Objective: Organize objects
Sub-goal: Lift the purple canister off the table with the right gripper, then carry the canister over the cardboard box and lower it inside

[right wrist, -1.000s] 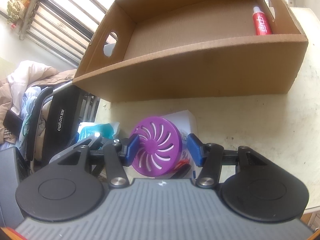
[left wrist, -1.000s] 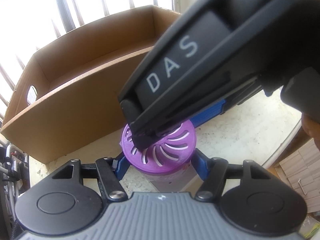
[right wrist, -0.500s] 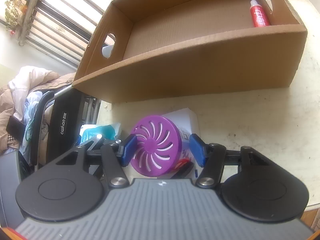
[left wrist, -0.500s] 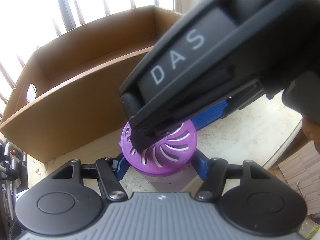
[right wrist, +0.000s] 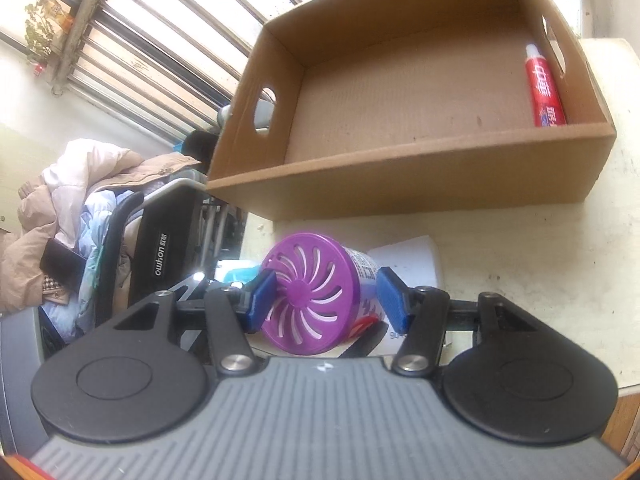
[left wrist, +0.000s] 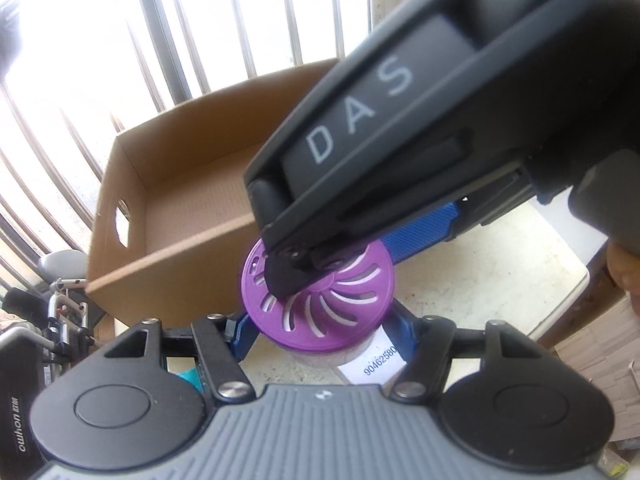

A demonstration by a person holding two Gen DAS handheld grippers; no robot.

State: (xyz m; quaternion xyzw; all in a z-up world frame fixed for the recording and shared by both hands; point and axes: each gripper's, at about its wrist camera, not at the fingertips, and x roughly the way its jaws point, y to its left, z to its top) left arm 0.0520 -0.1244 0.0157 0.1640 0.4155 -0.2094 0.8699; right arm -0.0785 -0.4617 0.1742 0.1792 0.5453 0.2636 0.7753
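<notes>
A: Since the earlier frame both grippers have lifted the purple-lidded air freshener clear of the bench.

B: Jaws?

A: Left gripper and right gripper each pinch it.

B: Risk?

A: Uneven lifting could twist it loose.

B: Containers?

A: Cardboard box just behind holds one toothpaste tube.

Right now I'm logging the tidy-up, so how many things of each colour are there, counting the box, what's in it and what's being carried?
Purple: 1, the vented-lid canister
Red: 1, the tube inside the box
Brown: 1, the cardboard box
Total: 3
</notes>
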